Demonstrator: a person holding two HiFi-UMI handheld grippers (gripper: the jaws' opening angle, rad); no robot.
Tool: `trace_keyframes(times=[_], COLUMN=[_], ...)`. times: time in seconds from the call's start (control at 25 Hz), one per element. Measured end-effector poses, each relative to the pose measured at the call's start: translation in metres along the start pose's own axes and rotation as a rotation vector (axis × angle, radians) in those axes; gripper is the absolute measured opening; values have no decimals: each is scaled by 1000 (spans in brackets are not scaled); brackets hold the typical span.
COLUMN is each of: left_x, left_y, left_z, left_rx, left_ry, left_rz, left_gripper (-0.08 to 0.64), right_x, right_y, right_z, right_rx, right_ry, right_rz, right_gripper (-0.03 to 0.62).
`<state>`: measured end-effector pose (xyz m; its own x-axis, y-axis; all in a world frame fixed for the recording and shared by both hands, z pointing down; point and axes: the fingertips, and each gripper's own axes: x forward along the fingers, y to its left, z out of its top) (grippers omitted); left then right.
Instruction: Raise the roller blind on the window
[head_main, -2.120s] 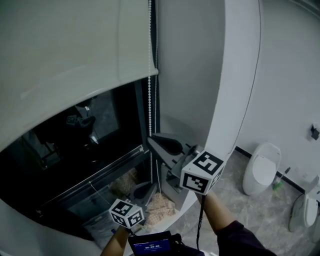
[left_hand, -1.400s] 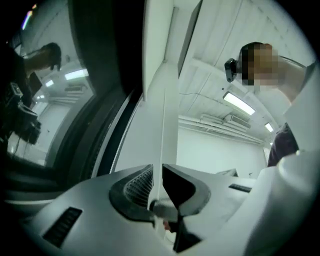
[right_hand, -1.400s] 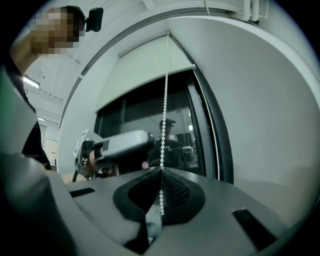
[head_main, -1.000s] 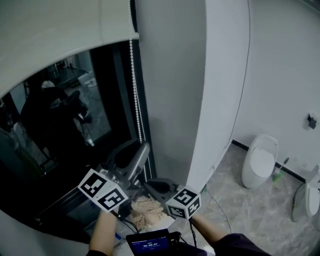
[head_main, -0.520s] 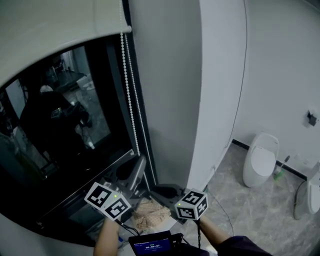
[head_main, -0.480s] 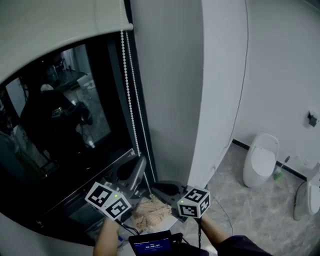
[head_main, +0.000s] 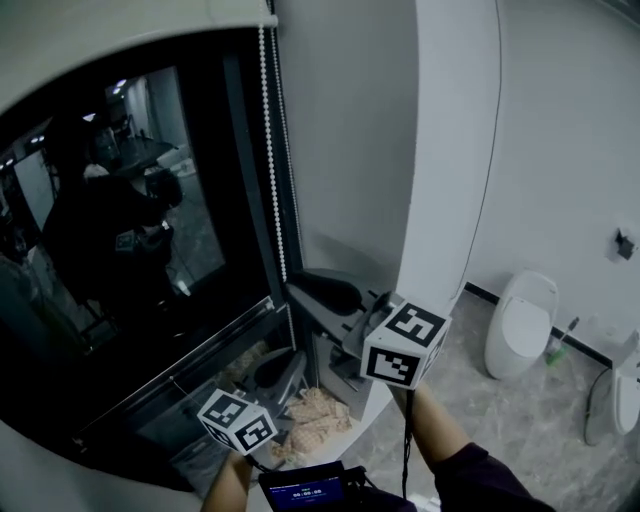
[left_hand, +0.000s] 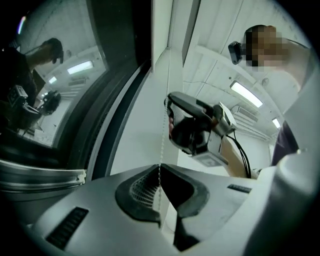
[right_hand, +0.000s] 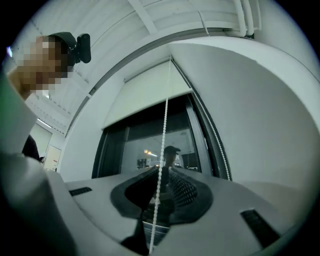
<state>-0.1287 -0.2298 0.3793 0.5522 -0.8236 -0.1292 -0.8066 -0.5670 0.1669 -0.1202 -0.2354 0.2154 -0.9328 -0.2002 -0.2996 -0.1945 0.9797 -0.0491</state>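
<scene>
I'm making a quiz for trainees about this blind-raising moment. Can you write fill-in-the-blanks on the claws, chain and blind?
In the head view the right claw sits ____ than the left claw.
The left claw is ____ on the bead chain.
The roller blind hangs at the ____ of the window.
Missing: higher; shut; top.
</scene>
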Motion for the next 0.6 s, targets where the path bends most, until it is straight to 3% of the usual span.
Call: trace_keyframes(times=[0.28,0.6], left_x=[-12,-30], left_y=[1,15], left_z=[-33,-90], left_rx=[-39,-129], left_ry=[53,160], left_rz=[11,24], left_gripper=[18,18], right_x=[9,-7], right_y=[10,12], right_z=[15,-43], right_rx=[52,48], right_ry=[-55,28], right_rz=[15,-30], right_gripper=[26,17])
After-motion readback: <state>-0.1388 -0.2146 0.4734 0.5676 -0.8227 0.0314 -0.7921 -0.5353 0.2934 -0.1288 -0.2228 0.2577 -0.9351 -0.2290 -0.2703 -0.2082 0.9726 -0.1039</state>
